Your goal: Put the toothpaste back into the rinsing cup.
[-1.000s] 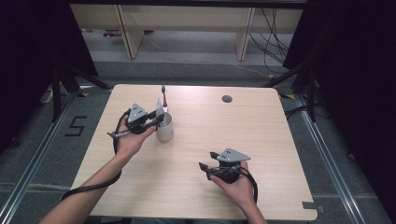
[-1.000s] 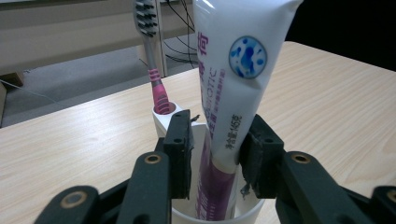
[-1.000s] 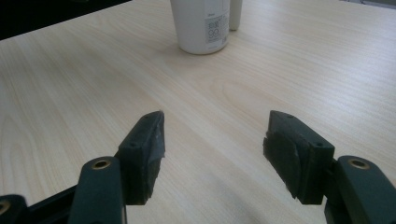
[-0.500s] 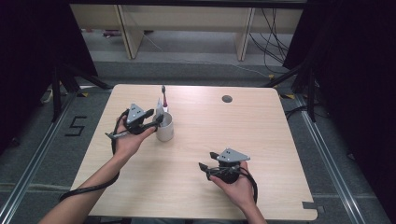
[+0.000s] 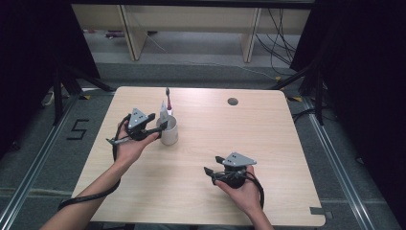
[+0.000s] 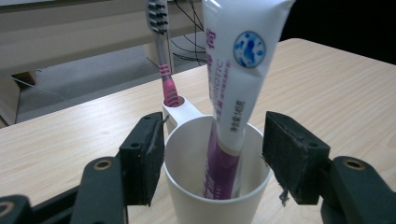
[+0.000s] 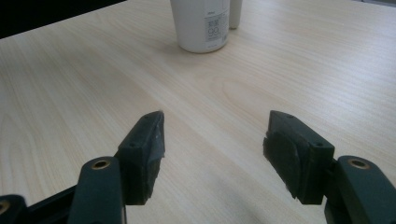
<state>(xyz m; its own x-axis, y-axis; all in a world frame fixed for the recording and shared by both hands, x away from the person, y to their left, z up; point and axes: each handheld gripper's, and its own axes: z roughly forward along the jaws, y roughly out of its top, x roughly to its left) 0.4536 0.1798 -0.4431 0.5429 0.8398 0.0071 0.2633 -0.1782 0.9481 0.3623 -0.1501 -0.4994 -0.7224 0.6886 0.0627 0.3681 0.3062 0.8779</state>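
Observation:
A white cup (image 5: 169, 134) stands on the wooden table (image 5: 268, 129), left of centre. In it leans a white and purple toothpaste tube (image 6: 232, 74), cap down. A pink and grey toothbrush (image 6: 162, 51) stands upright in the holder ring on the cup's (image 6: 196, 200) far side. My left gripper (image 5: 161, 122) is open, with one jaw on each side of the cup's rim; in the left gripper view (image 6: 217, 158) I cannot tell whether the pads touch it. My right gripper (image 5: 213, 168) is open and holds nothing, low over bare wood near the front. The cup (image 7: 201, 23) shows far ahead in the right gripper view.
A round cable hole (image 5: 232, 101) is set in the table near its far edge. Black cables trail from both grippers toward the front edge. Beyond the table are shelf legs (image 5: 130, 33) and floor cables.

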